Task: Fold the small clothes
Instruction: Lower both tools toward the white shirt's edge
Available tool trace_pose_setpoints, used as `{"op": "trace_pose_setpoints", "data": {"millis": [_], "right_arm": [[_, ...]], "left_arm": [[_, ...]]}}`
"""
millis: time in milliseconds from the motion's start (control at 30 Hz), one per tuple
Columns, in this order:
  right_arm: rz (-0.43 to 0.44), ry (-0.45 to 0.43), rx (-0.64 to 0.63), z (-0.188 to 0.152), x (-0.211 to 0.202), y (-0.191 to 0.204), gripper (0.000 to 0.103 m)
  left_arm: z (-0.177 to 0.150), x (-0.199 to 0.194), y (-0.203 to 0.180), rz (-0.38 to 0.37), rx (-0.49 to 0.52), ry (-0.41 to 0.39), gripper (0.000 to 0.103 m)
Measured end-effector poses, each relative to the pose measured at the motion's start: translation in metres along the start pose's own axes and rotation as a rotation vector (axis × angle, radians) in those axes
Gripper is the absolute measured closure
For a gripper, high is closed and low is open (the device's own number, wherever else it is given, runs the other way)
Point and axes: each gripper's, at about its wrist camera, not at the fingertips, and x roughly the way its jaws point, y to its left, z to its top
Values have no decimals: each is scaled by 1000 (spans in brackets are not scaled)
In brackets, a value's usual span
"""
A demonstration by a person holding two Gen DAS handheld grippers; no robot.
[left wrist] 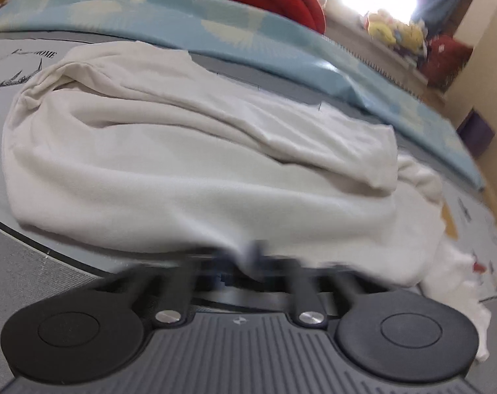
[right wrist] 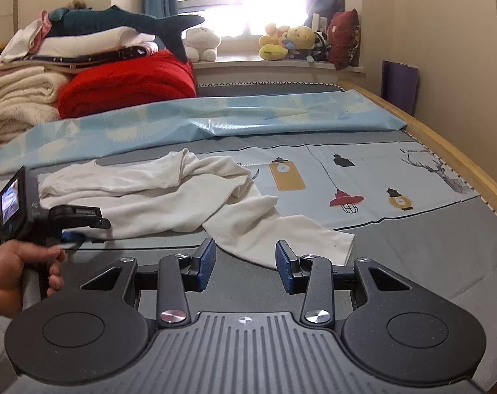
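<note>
White garment (right wrist: 169, 197), crumpled and partly spread on the bed (right wrist: 428, 249), taken here as the landmark. One sleeve-like end runs out from the garment's heap toward the near edge of the bed.

Left tongs (left wrist: 251, 259): closed, at the near hem of the garment. The left wrist view shows cloth draped over the blurred fingertips, so the tongs appear shut on that hem; the pads themselves are hidden under the fabric. From the right wrist view the same left tongs (right wrist: 74, 234) sit at the garment's near left edge, carried by a person's hand (right wrist: 22, 272) wrapped round the handle.

Right tongs (right wrist: 245, 262): roughly half open, with nothing between the blue pads (right wrist: 204, 262). They hover just in front of the garment's outstretched end, apart from it, above the grey part of the bed cover.

Views compared: the left wrist view fills with the garment's folds at close range and shows a pale blue sheet (left wrist: 215, 32) beyond it. The right wrist view alone shows the whole garment, the lamp and deer prints on the bed cover to the garment's right, the red blanket (right wrist: 127, 85) and stacked bedding behind it, and the soft toys (right wrist: 291, 42) on the window sill.
</note>
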Motion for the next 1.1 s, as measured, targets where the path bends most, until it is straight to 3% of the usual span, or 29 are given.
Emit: {"op": "trace_pose_setpoints", "data": {"millis": [167,400,700,800,867,933,1100], "right_arm": [[-19,-2,-14,5,-1,4,61],[-24,-17,-5,8,-8,16,61],[-7,-4,3,-3,-21,31,61],[-7,19,-10,-10,-19,38,61],[-2,33,-24,-14,-17,44,61],[4,49,-42,-18,-14,50,61],[27,89,-91,-25,0,69,61]], "left_arm": [[3,-42,-2,-59,6,-44,100],[-13,-138,-1,-84,223,26,100],[-69,-246,88,-20,297,82,100],[-74,-256,124,-26,178,156,98],[-71,-258,137,-17,138,157,90],[-67,-258,144,31,125,143,70],[-57,-247,145,95,76,143,62]]}}
